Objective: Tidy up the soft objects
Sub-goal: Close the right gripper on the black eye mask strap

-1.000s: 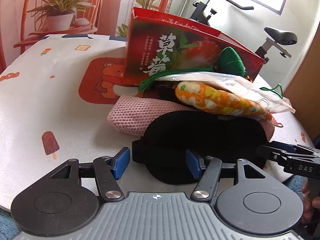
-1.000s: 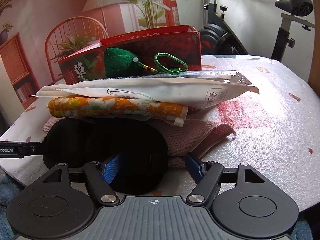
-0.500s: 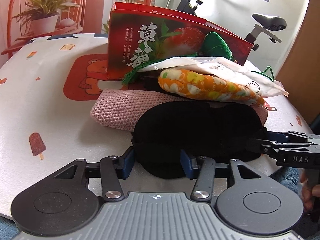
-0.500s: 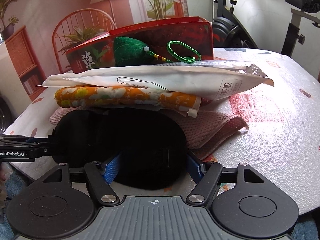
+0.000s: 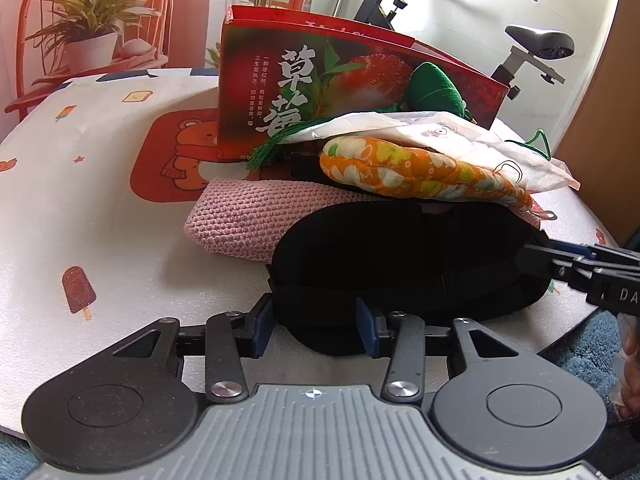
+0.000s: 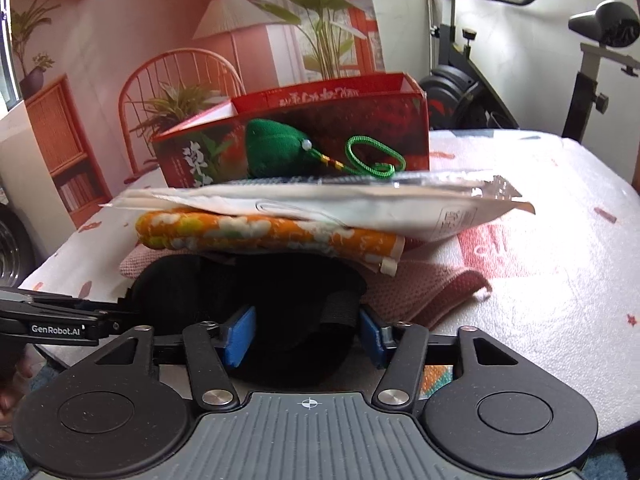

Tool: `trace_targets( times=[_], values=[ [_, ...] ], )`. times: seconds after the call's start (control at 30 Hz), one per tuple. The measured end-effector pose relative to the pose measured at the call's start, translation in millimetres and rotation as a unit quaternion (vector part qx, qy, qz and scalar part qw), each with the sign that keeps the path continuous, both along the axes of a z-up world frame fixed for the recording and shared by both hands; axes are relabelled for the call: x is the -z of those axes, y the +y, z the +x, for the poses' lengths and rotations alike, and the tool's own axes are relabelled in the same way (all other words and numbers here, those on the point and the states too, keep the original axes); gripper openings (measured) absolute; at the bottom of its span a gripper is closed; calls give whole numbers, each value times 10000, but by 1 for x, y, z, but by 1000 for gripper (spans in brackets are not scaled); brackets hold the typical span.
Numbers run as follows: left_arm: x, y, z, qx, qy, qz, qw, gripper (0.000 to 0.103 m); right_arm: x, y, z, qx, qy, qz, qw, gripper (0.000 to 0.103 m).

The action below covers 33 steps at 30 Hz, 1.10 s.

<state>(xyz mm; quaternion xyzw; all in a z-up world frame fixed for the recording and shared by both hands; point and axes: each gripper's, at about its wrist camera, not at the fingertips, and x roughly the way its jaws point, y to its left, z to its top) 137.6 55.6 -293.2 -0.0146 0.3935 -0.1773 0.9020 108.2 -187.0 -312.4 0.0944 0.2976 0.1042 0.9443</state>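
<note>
Cartoon-printed desk with an exercise bike behind; red strawberry box stands beyond the pile. Black eye mask lies at the near desk edge, directly ahead of both grippers, under an orange floral pouch and a white packet, on a pink knitted cloth. Left gripper clamped on the mask's left end; right gripper pads pressed on its right end, apparently grasping. Step in hand, by judgement: taking up the mask. Next move likely needs both ends drawn out together, without toppling the pile above.
</note>
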Motion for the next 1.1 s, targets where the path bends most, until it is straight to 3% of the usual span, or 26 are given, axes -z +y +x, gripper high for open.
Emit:
trace_targets(
  times=[0.17, 0.27, 0.4, 0.53, 0.7, 1.1],
  values=[
    [0, 0, 0, -4, 4, -8, 10000, 46, 1, -10, 1, 268, 89, 77, 9996, 13],
    [-1, 1, 0, -20, 15, -32, 10000, 46, 5, -16, 3, 338, 188, 216, 9990, 12],
    [-1, 6, 1, -236, 48, -134, 9996, 53, 10, -10, 6, 284, 325, 35, 9991, 11],
    [-1, 16, 5, -486, 105, -362, 9981, 54, 14, -8, 9, 297, 462, -20, 9985, 11],
    [-2, 20, 11, -724, -3, -512, 9961, 64, 18, -7, 11, 310, 566, -52, 9979, 11],
    [2, 8, 9, -222, 64, -775, 9967, 63, 19, -8, 11, 300, 601, -33, 9977, 12]
  ],
)
